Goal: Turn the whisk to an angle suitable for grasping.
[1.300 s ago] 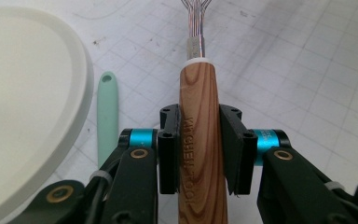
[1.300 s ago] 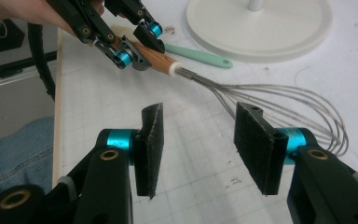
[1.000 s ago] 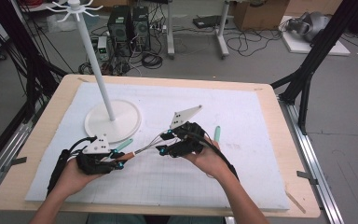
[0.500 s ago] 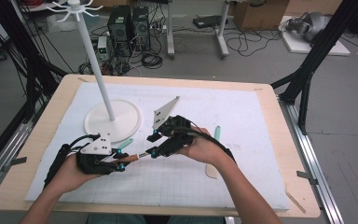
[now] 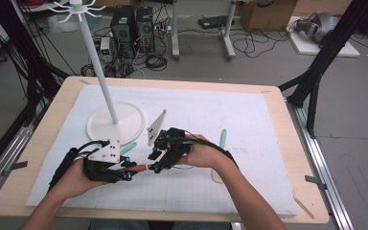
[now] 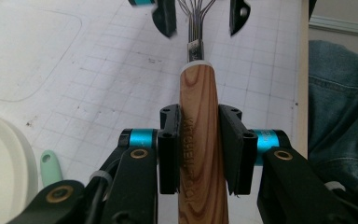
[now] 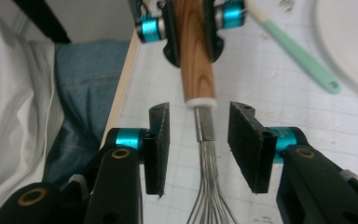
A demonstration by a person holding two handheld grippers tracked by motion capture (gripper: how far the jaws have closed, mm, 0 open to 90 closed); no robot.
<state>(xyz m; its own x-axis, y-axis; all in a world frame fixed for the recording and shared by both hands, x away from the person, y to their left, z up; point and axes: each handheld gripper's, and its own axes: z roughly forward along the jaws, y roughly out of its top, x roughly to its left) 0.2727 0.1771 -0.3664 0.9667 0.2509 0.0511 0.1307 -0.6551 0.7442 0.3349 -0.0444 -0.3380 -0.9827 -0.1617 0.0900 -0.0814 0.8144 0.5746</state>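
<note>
High view: both hands meet over the near part of the table (image 5: 273,143), which is covered by a white gridded mat (image 5: 249,120). The left hand-held gripper (image 5: 127,170) is clenched on the wooden handle of a whisk (image 6: 200,135), its pads pressing the handle from both sides in the left gripper view. The whisk lies roughly level above the mat, its metal wires pointing toward the right hand-held gripper (image 5: 152,162).

In the right gripper view, the right hand-held gripper's jaws have just been closing, with the whisk's metal neck and wires between them, but the pads stand apart from the metal on both sides, so it grasps nothing.

A white stand (image 5: 115,122) with a round base sits on the far left of the mat. A mint-green utensil (image 5: 223,139) lies just beyond the right wrist, and another mint-green handle (image 7: 303,56) lies near the stand's base.
</note>
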